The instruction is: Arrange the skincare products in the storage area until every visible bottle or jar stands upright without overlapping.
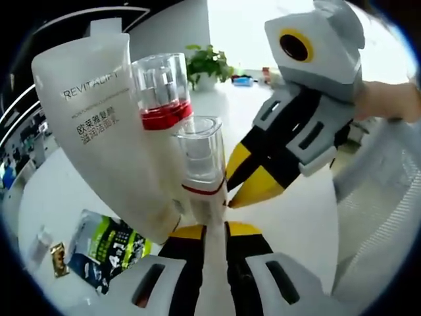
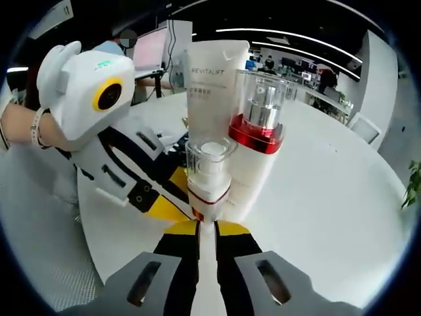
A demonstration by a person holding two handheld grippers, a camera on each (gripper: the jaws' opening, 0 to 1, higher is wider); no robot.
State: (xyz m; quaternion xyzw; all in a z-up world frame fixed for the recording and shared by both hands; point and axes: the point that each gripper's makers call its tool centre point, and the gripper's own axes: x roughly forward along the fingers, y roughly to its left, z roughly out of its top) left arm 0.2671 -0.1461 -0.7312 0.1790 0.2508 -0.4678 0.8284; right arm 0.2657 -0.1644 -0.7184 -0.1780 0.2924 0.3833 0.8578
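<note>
A slim white pump bottle (image 1: 200,164) (image 2: 209,171) with a clear cap and a thin red band stands upright on the white table (image 1: 296,217) (image 2: 329,197). My left gripper (image 1: 216,229) (image 2: 176,201) is shut on its lower body. My right gripper (image 2: 207,227) (image 1: 238,191) grips the same bottle from the other side. Right behind it, touching or nearly so, stands a taller white bottle (image 1: 161,92) (image 2: 256,131) with a wide red collar and clear cap. A white REVITALIFT tube (image 1: 99,131) (image 2: 214,72) stands behind both.
A green and black sachet (image 1: 108,250) lies flat on the table near the tube, with a small brown packet (image 1: 58,258) beside it. A potted plant (image 1: 207,66) stands at the far edge. A person's hand (image 1: 388,99) (image 2: 20,131) holds each gripper.
</note>
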